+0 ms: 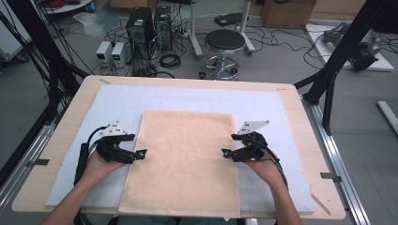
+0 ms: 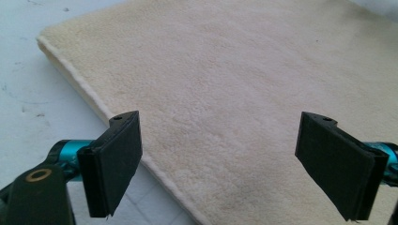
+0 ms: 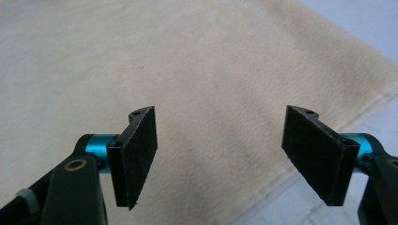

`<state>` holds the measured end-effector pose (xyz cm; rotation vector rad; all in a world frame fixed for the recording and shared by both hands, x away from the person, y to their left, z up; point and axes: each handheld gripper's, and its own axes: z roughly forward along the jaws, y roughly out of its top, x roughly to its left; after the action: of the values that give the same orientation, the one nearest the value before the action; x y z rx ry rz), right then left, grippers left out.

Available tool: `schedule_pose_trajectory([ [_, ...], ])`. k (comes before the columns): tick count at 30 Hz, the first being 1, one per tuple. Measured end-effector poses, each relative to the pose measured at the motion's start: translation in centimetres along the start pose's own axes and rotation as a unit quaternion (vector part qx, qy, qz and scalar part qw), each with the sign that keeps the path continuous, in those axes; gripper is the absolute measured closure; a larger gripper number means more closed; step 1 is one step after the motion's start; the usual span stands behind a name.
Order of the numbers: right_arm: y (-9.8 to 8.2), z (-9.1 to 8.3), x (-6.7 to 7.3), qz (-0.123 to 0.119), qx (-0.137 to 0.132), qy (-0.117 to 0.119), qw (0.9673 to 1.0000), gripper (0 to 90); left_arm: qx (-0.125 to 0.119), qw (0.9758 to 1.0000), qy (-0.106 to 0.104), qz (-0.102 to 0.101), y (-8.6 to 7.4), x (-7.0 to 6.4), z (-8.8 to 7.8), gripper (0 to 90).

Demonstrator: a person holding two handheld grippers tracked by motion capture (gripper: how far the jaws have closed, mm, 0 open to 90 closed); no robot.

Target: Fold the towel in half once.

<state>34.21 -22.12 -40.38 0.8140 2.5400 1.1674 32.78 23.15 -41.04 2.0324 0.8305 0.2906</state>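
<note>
Tabletop towel (image 1: 180, 159) between parted tongs (image 1: 142, 153)

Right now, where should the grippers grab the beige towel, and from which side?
Probably at its long side edges: left gripper on the left hem, right gripper on the right hem, each coming in from outside. The towel lies flat; only its edges offer a lip.

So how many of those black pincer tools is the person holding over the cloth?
2. The left gripper is at the left edge of the cream towel; the right gripper is at its right edge. Both stand open, gripping nothing.
</note>
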Motion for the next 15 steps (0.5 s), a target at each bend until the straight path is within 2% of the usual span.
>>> schedule_pose_trajectory([
  [3, 0.6, 0.1, -0.5, 0.001, 0.000, -0.012, 0.9999, 24.2, -0.001, 1.0000, 0.004, -0.003, 0.6, 0.6, -0.2, 13.2],
  [10, 1.9, 0.3, -1.2, 0.004, -0.013, -0.011, 0.9998, 20.8, -0.005, 0.9999, 0.013, -0.004, 2.4, 1.3, -0.5, 12.4],
  [14, 2.8, 0.4, -1.5, 0.000, -0.011, -0.013, 0.9999, 20.5, 0.000, 1.0000, 0.005, -0.003, 3.2, 1.4, -0.5, 12.0],
  [15, 3.0, 0.3, -1.5, 0.001, -0.019, -0.010, 0.9998, 20.5, 0.002, 1.0000, 0.006, 0.003, 3.4, 1.5, -0.5, 12.0],
])
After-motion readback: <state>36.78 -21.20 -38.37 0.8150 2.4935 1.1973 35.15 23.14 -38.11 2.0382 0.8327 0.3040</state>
